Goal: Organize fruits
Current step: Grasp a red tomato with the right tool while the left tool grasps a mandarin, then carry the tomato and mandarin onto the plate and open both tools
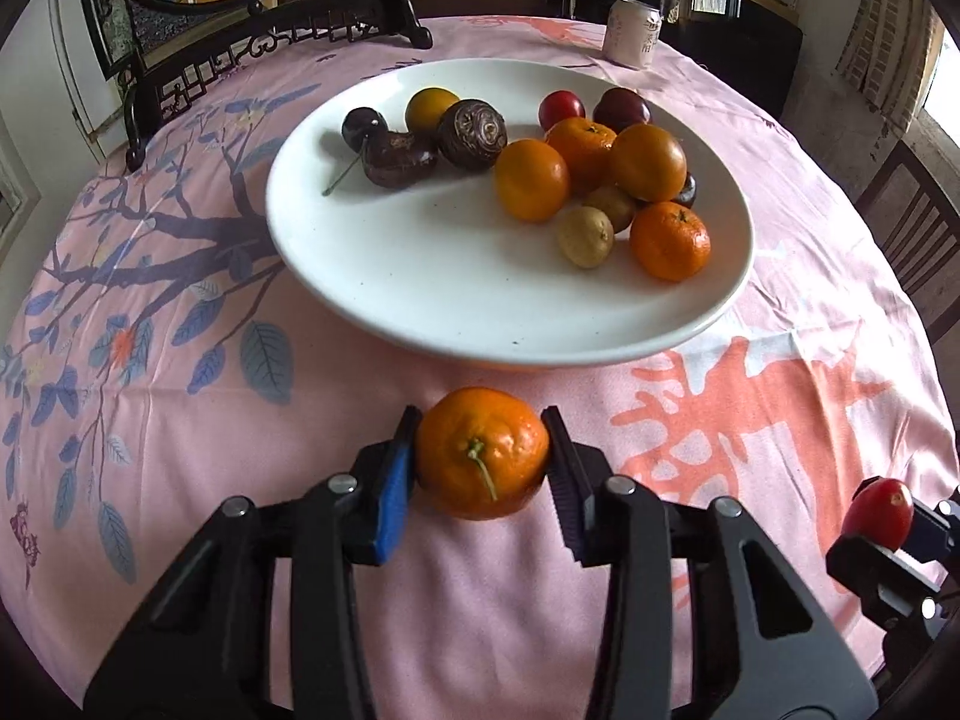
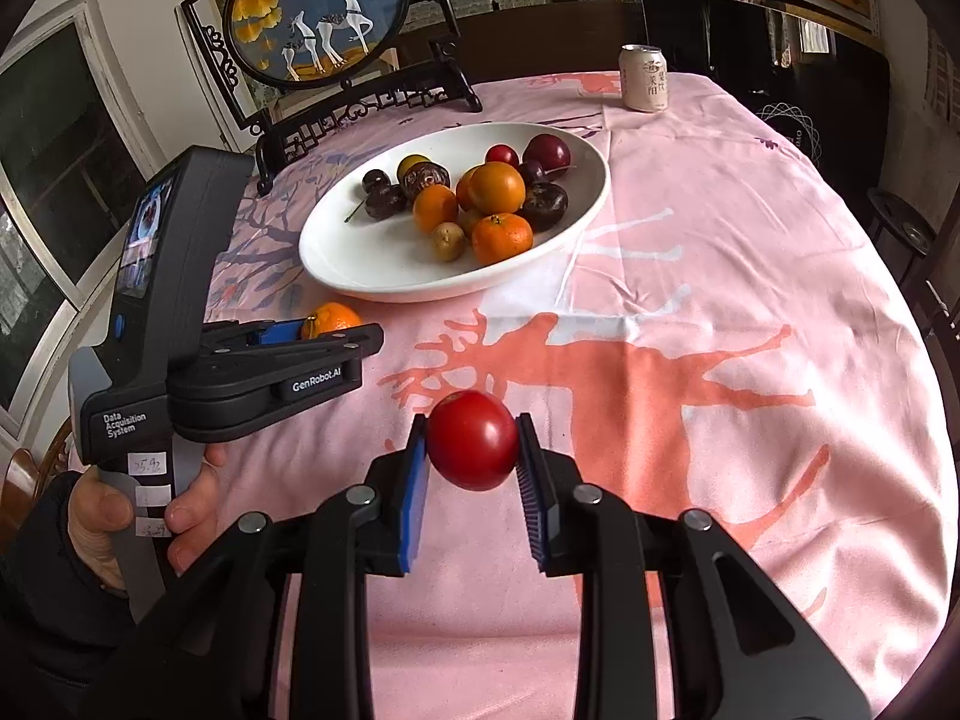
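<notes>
Left gripper (image 1: 483, 456): black two-finger tool, one blue pad and one dark ribbed pad, closed narrow on a round orange mandarin with a green stem (image 1: 483, 453). The fruit sits at lower centre of the left wrist view, stem end turned toward the camera, pads touching its two sides. Whether it rests on the cloth or hangs just above cannot be told.

Right gripper (image 2: 472, 441): same build, fingers closed on a smooth round red fruit (image 2: 472, 441), possibly a plum or tomato, at lower centre of the right wrist view and apparently raised off the cloth.

Wide shallow white ceramic plate (image 1: 420, 312): centre of the left wrist view, directly above the held mandarin in the frame, its near rim close ahead of the fingertips. It carries mandarins, small tan fruits, red plums and dark purple-brown fruits, grouped toward the plate's upper half; the lower left of the plate is bare.

Key relation: the plate lies straight ahead along the left gripper's fingers and near; from the right gripper it lies toward the upper left and well apart. The left hand is judged the nearer to deposit first, into the bare near portion.

Pink printed tablecloth (image 1: 780, 312): covers the round table.

Pale drinks can (image 2: 644, 79): upright, upper right, beyond the plate.

Round framed deer picture on a dark carved stand (image 2: 318, 12): upper left.
</notes>
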The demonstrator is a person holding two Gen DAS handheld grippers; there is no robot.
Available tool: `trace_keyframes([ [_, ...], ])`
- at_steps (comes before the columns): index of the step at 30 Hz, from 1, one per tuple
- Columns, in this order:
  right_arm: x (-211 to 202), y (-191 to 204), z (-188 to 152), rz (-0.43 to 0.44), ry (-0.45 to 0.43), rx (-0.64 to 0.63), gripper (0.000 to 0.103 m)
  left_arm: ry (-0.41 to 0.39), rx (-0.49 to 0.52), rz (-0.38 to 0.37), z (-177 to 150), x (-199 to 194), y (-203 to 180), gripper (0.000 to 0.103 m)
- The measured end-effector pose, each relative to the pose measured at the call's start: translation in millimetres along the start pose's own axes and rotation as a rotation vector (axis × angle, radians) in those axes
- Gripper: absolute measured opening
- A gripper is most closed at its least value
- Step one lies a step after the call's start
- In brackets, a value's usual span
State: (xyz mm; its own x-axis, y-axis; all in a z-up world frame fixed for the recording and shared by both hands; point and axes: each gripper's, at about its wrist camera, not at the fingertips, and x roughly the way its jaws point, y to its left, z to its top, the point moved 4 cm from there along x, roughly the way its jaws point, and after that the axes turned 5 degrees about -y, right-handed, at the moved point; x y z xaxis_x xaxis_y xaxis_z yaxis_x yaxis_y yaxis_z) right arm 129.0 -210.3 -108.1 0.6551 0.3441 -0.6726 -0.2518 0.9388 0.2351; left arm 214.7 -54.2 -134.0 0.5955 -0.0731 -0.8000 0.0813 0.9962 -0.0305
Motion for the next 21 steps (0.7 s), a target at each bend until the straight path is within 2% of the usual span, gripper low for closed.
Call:
trace_keyframes([
  [6, 7.3, 12.0, 0.2, 0.004, 0.021, -0.012, 0.028, -0.028, -0.056, -0.074, -13.4, -31.5, 11.0, 0.041],
  [12, 15.7, 27.9, 6.3, -0.002, 0.045, -0.038, 0.028, -0.087, -0.06, -0.125, -20.1, -74.6, 28.6, 0.041],
  [15, 17.9, 37.7, 18.3, 0.012, 0.047, -0.057, 0.028, -0.127, -0.056, -0.118, -2.7, -89.5, 43.2, 0.041],
  [18, 20.1, 46.3, 37.4, 0.01, 0.036, -0.095, 0.028, -0.161, -0.031, -0.076, 28.3, -94.9, 54.4, 0.041],
  [21, 34.6, 53.9, 60.5, 0.033, 0.037, -0.112, 0.028, -0.142, -0.041, -0.048, 64.6, -76.5, 62.2, 0.041],
])
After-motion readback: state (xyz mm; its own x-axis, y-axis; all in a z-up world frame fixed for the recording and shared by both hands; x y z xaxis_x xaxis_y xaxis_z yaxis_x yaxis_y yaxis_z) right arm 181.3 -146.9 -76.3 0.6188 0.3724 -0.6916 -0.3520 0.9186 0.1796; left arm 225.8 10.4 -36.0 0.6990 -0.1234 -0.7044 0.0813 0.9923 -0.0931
